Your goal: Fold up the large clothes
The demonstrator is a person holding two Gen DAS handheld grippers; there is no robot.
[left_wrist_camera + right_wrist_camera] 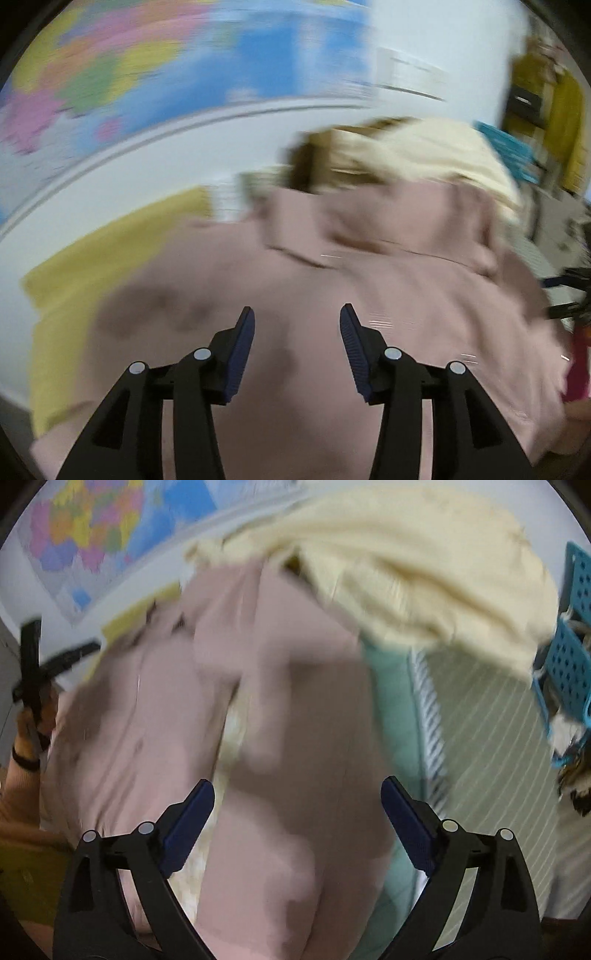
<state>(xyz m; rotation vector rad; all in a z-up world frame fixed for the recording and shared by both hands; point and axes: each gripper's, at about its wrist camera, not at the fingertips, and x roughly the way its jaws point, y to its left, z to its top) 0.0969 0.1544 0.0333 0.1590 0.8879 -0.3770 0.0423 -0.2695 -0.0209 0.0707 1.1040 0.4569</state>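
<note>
A large dusty-pink garment [369, 295] lies spread and rumpled in front of me; it also fills the middle of the right wrist view [280, 738]. A cream-yellow garment [436, 155] lies heaped behind it and shows at the top of the right wrist view [406, 572]. My left gripper [297, 314] is open and empty just above the pink cloth. My right gripper [297, 792] is wide open and empty over a pink fold. The left gripper also shows at the left edge of the right wrist view [37, 664]. Both views are motion-blurred.
A yellow sheet [92, 266] lies under the pink garment at left. A colourful wall map [147, 74] hangs behind. A blue perforated basket [569, 642] stands at right. Green striped bedding [480, 738] lies to the right of the clothes.
</note>
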